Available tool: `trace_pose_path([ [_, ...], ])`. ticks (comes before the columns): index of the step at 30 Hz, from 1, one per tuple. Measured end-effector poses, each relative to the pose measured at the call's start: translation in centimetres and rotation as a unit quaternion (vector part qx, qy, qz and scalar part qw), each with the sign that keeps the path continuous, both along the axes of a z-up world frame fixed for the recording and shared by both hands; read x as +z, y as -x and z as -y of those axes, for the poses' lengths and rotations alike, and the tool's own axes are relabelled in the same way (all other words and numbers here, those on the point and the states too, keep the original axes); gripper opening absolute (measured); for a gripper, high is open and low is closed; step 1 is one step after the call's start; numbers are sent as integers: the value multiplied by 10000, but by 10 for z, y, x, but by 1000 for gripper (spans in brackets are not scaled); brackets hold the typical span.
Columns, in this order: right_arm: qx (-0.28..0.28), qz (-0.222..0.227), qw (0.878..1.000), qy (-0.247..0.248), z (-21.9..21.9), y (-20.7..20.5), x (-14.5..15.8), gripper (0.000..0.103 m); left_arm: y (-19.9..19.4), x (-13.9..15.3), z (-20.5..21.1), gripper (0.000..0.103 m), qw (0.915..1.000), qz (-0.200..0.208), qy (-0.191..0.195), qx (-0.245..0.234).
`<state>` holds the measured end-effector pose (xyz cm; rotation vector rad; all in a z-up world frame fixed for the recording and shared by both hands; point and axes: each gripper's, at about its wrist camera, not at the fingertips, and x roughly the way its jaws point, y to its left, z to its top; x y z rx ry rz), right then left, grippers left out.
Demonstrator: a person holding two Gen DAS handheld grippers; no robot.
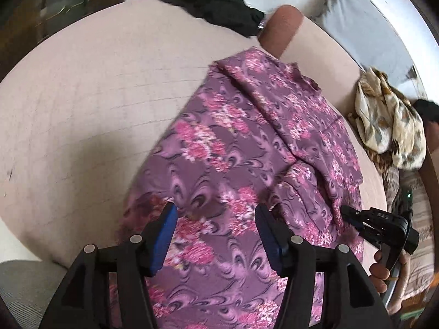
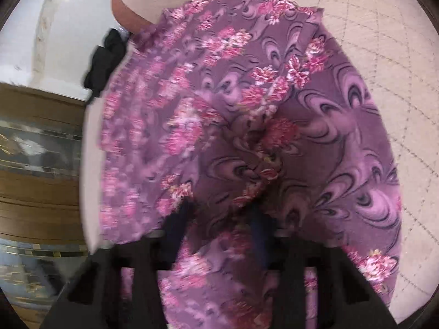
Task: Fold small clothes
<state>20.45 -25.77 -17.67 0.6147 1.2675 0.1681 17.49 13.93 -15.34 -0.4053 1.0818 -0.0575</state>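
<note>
Purple floral garment (image 1: 247,142), soft and light, sprawls centre-frame across the pink bed (image 1: 82,109); my left gripper (image 1: 216,227) hovers over it, jaws wide and empty. Right view: my right gripper (image 2: 219,219), blurred, appears pinched onto a bunched fold at lower centre, a good hold, I judge.

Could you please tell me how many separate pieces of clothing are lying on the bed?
3: the purple floral garment spread in the middle, a black garment at the far edge, a cream patterned one bunched at the right. Others may be hidden.
</note>
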Motion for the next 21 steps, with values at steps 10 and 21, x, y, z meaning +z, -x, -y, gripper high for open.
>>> trace_pose_path([
  [10,-13,207,9989,420,17,7,14,2,-16,-17,4,62,9995,-283,144,41],
  [21,200,456,9964,683,10,23,28,9,-6,-5,-37,62,9960,-102,367,804],
])
